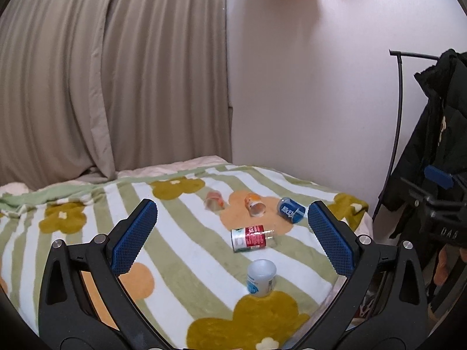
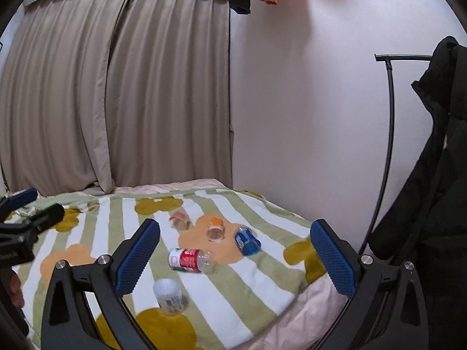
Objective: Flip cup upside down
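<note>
From your left wrist, your left gripper (image 1: pixel 232 227) hangs above the bed with its blue fingers (image 1: pixel 134 236) spread wide and nothing between them. The blanket (image 1: pixel 181 262) under it is striped green and white with flower patches. Five cups are on it. The white cup (image 1: pixel 261 277) is nearest you and stands mouth-down, its closed base up. Just beyond it the red cup (image 1: pixel 250 237) lies on its side. Further back lie three more on their sides: the blue cup (image 1: pixel 290 210) to the right, the orange cup (image 1: pixel 254 204) in the middle and the pink cup (image 1: pixel 214 199) to the left, all near one another but apart. At the right edge you can see part of the other gripper, in front of a black coat (image 1: pixel 437 134) on a rack.

From your right wrist, your right gripper (image 2: pixel 235 248) is also wide apart and empty, above the bed's near corner. The white cup (image 2: pixel 169 296) sits close to the left finger (image 2: pixel 137 258), mouth-down on the blanket (image 2: pixel 248 285). The red cup (image 2: pixel 188 259) lies beyond it, then the blue cup (image 2: pixel 246 240), orange cup (image 2: pixel 216 229) and pink cup (image 2: pixel 180 219). A curtain (image 2: pixel 102 102) hangs behind the bed.
</note>
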`<state>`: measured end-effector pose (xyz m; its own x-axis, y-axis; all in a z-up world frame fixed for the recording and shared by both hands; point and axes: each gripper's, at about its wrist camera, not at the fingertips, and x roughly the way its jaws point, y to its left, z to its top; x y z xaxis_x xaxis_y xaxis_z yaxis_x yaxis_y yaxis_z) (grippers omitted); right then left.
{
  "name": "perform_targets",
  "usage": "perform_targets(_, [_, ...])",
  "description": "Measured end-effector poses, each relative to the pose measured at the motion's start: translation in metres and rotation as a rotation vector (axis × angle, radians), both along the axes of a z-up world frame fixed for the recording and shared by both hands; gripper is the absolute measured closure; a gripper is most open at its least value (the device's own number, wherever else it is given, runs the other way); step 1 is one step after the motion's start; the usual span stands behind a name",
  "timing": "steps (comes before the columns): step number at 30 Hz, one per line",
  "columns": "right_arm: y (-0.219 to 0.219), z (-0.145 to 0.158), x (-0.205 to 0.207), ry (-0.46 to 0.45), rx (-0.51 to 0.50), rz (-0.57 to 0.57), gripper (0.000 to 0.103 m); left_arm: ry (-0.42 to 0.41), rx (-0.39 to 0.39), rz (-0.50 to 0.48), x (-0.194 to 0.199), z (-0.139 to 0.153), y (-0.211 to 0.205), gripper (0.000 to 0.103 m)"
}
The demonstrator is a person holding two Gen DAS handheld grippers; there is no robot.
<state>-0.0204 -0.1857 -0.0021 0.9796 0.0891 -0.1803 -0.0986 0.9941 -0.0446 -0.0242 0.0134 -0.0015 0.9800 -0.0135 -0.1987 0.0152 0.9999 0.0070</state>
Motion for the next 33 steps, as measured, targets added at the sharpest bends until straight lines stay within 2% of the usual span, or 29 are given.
perform_targets(4, [0.0, -0.002, 0.0, 0.012, 0.009, -0.003, 0.0, -0.007, -0.02, 0.007, 0.001, 0.002, 0.001, 0.0])
perform_targets(9, [-0.005, 0.003, -0.001, 0.005, 0.025, -0.021, 0.0, -0.01, -0.001, 0.011, 0.001, 0.001, -0.001, 0.0])
perform_targets(19, [-0.006, 0.003, 0.001, 0.016, 0.022, -0.035, 0.0, 0.004, -0.016, -0.007, 0.003, -0.002, -0.004, 0.0])
perform_targets(33, [-0.011, 0.002, 0.002, 0.017, 0.036, -0.038, 0.0, -0.023, -0.013, -0.021, -0.002, -0.002, -0.011, 0.0])
